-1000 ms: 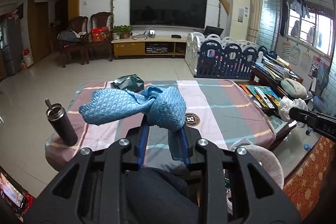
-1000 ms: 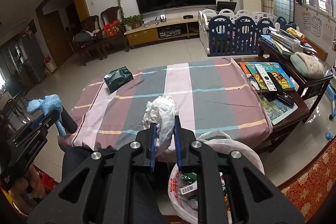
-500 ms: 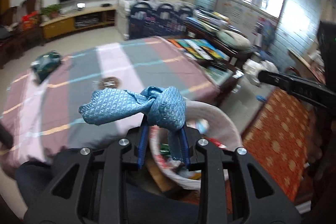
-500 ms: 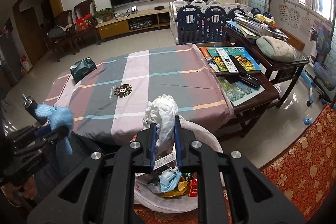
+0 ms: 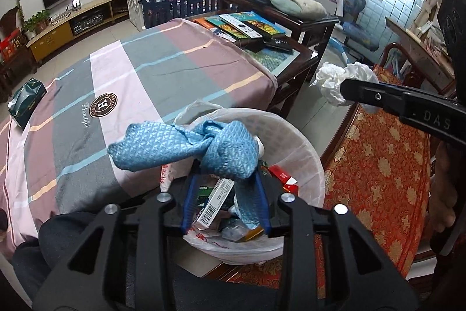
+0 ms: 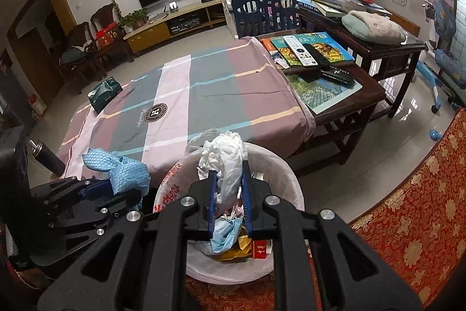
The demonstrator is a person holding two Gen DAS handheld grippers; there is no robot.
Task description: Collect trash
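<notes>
The left gripper (image 5: 224, 185) pointed steeply down over a white bin, its jaws opening, with a knotted blue cloth (image 5: 186, 146) between its blue pads; the cloth draped against the right-hand pad, and whether the other pad touched it could not be told. In the right wrist view the same cloth (image 6: 122, 169) bunched at the tip of that gripper (image 6: 116, 191), just beside the bin's left rim.

The right gripper (image 6: 228, 188) was clamped on a crumpled white plastic bag (image 6: 224, 162), which rose in a wad above the fingertips. From the left wrist camera the wad (image 5: 337, 79) hung at the end of the right gripper (image 5: 349, 91), out past the bin's far right rim.

The trash bin (image 5: 303, 147), lined with a thin white bag, stood on the floor below both tools; it held a barcoded box (image 5: 214, 206), a red pack (image 5: 284, 178), and, seen from the right wrist, a pale blue face mask (image 6: 225, 233).

Beyond the bin's far rim lay a table under a striped cloth (image 6: 204, 89), with a dark green tissue pack (image 6: 104, 93) at its far left corner and a dark steel bottle (image 6: 46, 156) past its near left corner. Remote controls (image 6: 300, 51) lay on books at the table's right end. A red patterned rug (image 5: 378, 171) lay right of the bin.
</notes>
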